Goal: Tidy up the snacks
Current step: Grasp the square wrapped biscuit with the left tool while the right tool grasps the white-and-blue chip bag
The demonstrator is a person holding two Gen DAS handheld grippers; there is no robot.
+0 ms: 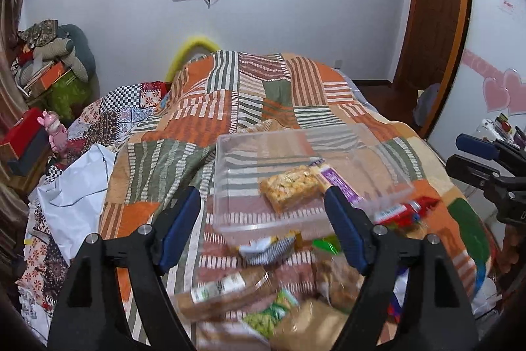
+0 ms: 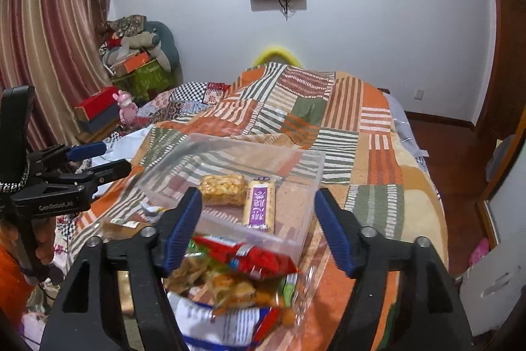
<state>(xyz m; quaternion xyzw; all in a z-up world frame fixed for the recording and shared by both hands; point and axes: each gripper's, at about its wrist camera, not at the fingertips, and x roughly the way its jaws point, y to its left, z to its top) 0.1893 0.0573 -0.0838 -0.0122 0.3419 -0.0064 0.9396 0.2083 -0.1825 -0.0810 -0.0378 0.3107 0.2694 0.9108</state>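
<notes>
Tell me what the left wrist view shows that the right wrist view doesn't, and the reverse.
Left only: pink heart stickers on the right-hand wall, and the right claw seen from the side.
Right only: striped curtains, and the hand gripping the left claw's handle.
Both: the clear bin on the patchwork blanket, holding a puffed snack bar and a purple-label bar.

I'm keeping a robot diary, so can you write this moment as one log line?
left gripper: open | right gripper: open | clear bin: holds peanut bar, purple bar | red packet: outside bin
</notes>
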